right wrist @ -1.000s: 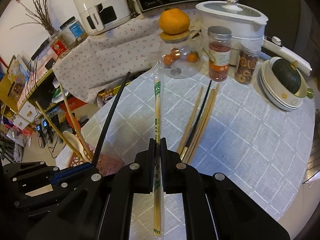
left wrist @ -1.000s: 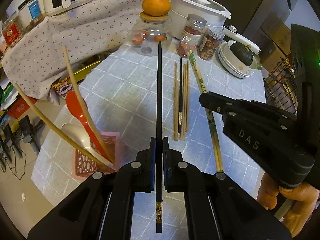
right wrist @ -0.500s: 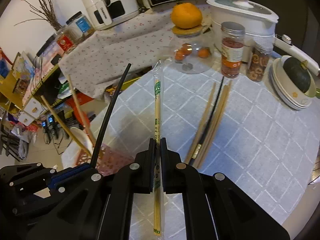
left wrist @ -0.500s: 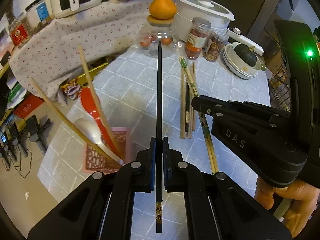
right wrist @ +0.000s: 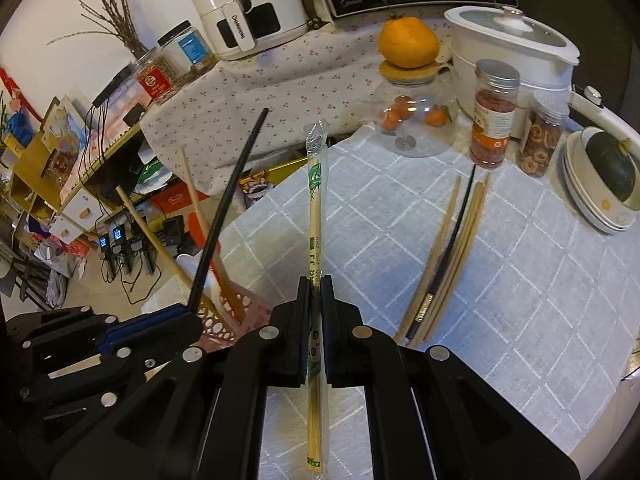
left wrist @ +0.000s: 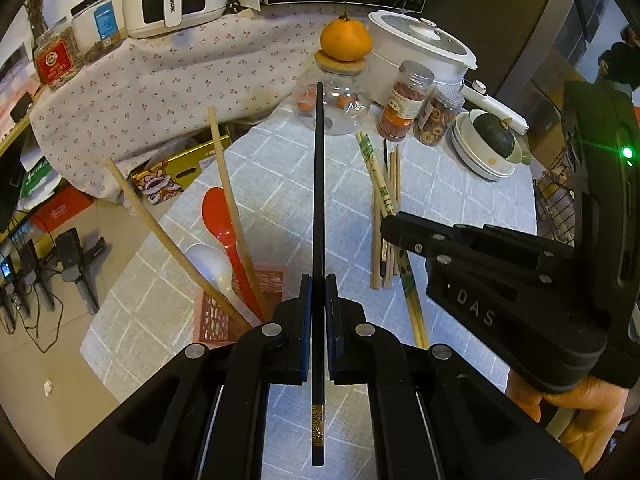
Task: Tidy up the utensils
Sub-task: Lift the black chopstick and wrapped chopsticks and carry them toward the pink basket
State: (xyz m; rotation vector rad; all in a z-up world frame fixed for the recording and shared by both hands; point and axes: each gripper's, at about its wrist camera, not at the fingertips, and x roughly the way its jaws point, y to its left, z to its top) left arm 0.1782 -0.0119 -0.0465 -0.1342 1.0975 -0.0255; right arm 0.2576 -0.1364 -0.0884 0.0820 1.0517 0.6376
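Observation:
My left gripper (left wrist: 319, 280) is shut on a black chopstick (left wrist: 319, 184) that points away over the table. My right gripper (right wrist: 316, 282) is shut on a pair of wrapped bamboo chopsticks (right wrist: 315, 208) in a clear sleeve with green print. Both are held above the table. A pink perforated basket (left wrist: 236, 300) sits at the table's left edge just ahead of the left gripper, holding a red spoon (left wrist: 218, 220), a white spoon (left wrist: 210, 266) and two wooden chopsticks (left wrist: 226, 184). Several loose wooden chopsticks and a black one (right wrist: 448, 256) lie on the cloth.
At the back of the grey checked tablecloth (right wrist: 520, 280) stand a glass jar (right wrist: 416, 120) topped by an orange, two snack jars (right wrist: 494, 116), a white pot (right wrist: 516, 40) and stacked bowls (right wrist: 600, 200) with a dark squash. The table edge drops to the floor on the left.
Both grippers have drawn back and slightly up with their chopsticks, shifting toward the pink basket, which now sits closer under the left gripper. Grips unchanged.

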